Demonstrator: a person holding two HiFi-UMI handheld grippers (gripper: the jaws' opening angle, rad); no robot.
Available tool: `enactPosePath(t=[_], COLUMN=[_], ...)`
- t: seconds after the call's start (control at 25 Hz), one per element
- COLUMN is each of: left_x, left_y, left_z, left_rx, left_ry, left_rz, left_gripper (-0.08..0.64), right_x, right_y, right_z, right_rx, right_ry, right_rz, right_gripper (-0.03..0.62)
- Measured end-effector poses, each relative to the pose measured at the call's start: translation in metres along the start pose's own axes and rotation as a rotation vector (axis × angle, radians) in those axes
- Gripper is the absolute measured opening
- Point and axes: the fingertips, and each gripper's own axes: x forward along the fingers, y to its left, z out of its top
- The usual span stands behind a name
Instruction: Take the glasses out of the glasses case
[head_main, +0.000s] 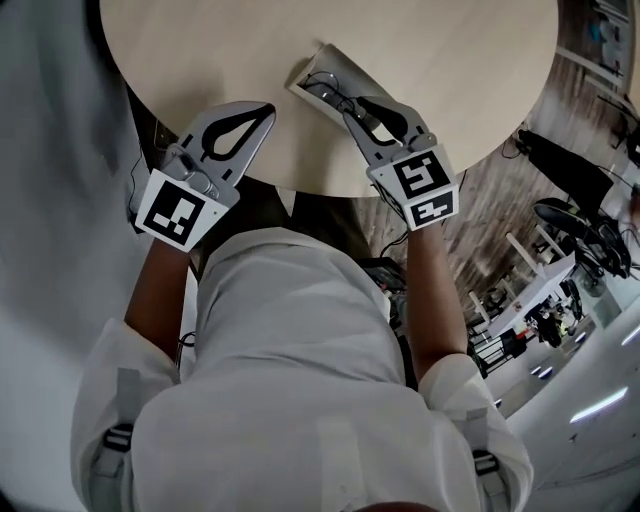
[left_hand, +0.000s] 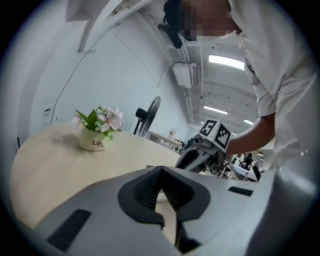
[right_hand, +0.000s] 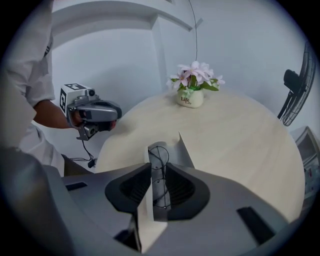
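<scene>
The glasses case (head_main: 335, 62) lies open on the round light-wood table (head_main: 450, 60), close to the near edge and about mid-way along it. It's set at an angle, w/ one end pointing at the person. The glasses (head_main: 325, 88), thin dark wire frame, are inside the case.

R gripper (head_main: 350, 100) reaches over the near edge, w/ its tips down in the case. In the right gripper view, the R gripper's (right_hand: 159, 170) jaws are drawn in narrow, w/ the glasses (right_hand: 159, 155) frame between the pads. It looks pinched, though contact on each side is hard to confirm. A pale wall of the case (right_hand: 186, 152) stands up just past the jaws, and another flap runs under them in the foreground.

L gripper (head_main: 265, 110) sits over the near-left edge of the table, well apart from the case. The left gripper view shows the L gripper's (left_hand: 160, 170) jaws pressed together at the tips, w/ nothing between them, only bare table showing through the gap behind.

A white pot of pink flowers (right_hand: 191, 100) stands near the far edge of the table. A standing fan (right_hand: 295, 90) is beyond the table, off to the R side. The person wears a white short-sleeve shirt (head_main: 290, 330).
</scene>
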Motion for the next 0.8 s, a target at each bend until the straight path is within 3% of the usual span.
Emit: enactPosePath(t=[0.52,0.8], left_x=[0.0,-0.049], left_y=[-0.006,-0.04], left_z=[-0.034,-0.077], left_rx=[-0.03,-0.017], left_ry=[0.023,0.012], left_rz=[-0.019,0.021], left_gripper=[0.012,0.012], right_x=[0.035,0.024], right_y=[-0.002,0.052], right_z=[-0.031,-0.073], right_rx=[-0.125,-0.162], right_ry=[0.227,0.29], right_rz=[0.011,0.019], right_gripper=[0.081,0.074])
